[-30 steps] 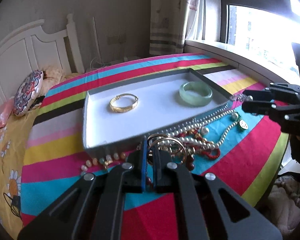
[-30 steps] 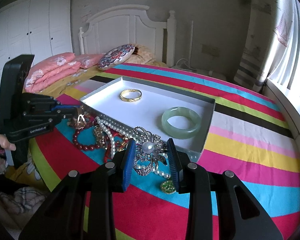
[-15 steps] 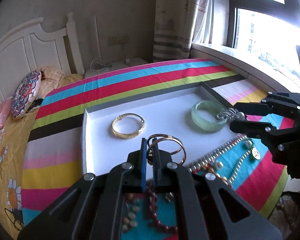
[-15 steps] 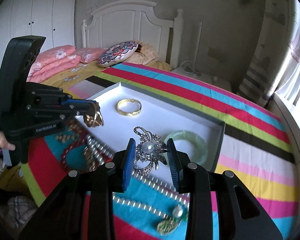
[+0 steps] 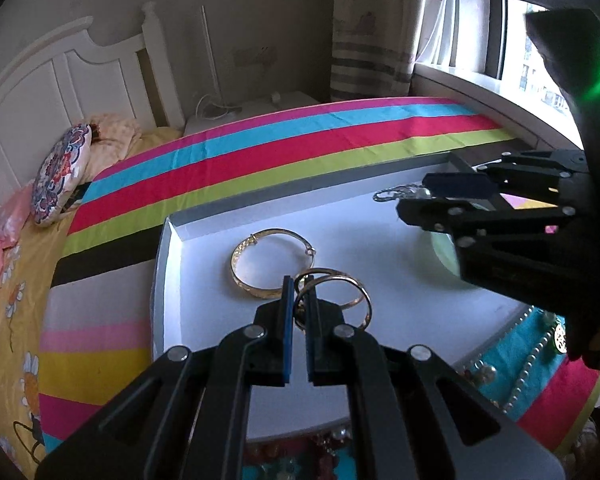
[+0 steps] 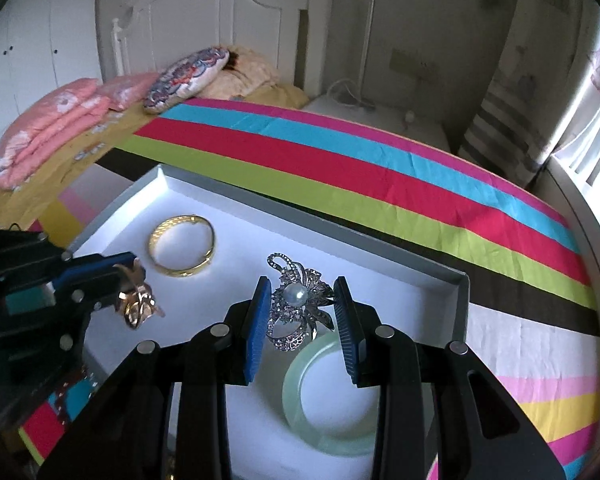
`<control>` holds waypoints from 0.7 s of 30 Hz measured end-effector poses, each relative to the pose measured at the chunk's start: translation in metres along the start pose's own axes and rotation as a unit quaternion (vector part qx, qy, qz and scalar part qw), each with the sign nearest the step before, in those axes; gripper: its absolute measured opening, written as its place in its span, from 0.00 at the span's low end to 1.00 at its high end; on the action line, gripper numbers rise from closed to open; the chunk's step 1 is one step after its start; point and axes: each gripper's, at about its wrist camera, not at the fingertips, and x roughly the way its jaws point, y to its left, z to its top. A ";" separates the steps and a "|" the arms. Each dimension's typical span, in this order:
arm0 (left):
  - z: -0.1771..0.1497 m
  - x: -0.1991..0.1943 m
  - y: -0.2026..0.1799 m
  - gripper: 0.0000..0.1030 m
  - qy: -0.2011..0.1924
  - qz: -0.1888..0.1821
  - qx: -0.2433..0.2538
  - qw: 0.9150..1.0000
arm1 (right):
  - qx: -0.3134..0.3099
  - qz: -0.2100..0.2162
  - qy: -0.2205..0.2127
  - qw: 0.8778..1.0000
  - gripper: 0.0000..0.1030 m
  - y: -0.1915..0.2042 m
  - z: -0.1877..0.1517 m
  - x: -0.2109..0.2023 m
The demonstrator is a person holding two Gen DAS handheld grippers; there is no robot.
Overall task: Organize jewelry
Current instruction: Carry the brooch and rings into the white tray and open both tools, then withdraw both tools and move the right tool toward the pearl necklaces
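Note:
My left gripper (image 5: 297, 292) is shut on thin gold rings (image 5: 340, 292), held over the near-left part of the white tray (image 5: 168, 240). A gold bangle (image 5: 268, 264) lies flat on the tray just beyond them. My right gripper (image 6: 300, 300) is shut on a silver brooch with a pearl (image 6: 298, 304), above the tray (image 6: 462, 296). Under it lies a pale green jade bangle (image 6: 332, 400). In the right wrist view the gold bangle (image 6: 182, 246) lies to the left, and the left gripper (image 6: 134, 276) holds the gold rings (image 6: 138, 304).
The tray sits on a striped cloth (image 5: 300, 136) over a round table. Pearl strands and beads (image 5: 540, 344) lie on the cloth at the tray's near right. A bed with pillows (image 6: 52, 120) stands behind, a window (image 5: 540, 40) to the right.
Both grippers moved forward from the jewelry pile to over the tray, each carrying its piece. The gold rings and the brooch now hang above the tray's white floor.

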 end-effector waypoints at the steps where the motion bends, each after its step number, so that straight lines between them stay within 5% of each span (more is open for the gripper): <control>1: 0.001 0.002 -0.001 0.04 0.001 0.002 0.000 1.000 | 0.000 -0.004 0.003 1.000 0.31 0.000 0.001 0.003; 9: 0.002 0.014 -0.004 0.10 0.012 0.015 -0.002 1.000 | 0.016 -0.018 0.007 1.000 0.38 -0.001 0.011 0.014; 11: 0.002 0.014 -0.004 0.31 0.008 0.025 -0.001 1.000 | 0.017 -0.015 0.003 1.000 0.54 -0.001 0.011 0.014; 13: 0.001 0.009 -0.004 0.62 -0.007 0.033 -0.001 0.999 | 0.016 -0.017 -0.004 1.000 0.67 -0.001 0.011 0.011; 17: 0.000 0.004 -0.002 0.65 -0.012 0.043 0.002 0.999 | 0.025 -0.009 -0.028 0.999 0.67 -0.004 0.011 -0.002; 21: -0.003 -0.005 0.000 0.84 -0.026 0.070 0.012 0.997 | 0.032 -0.003 -0.047 0.998 0.67 -0.009 0.012 -0.018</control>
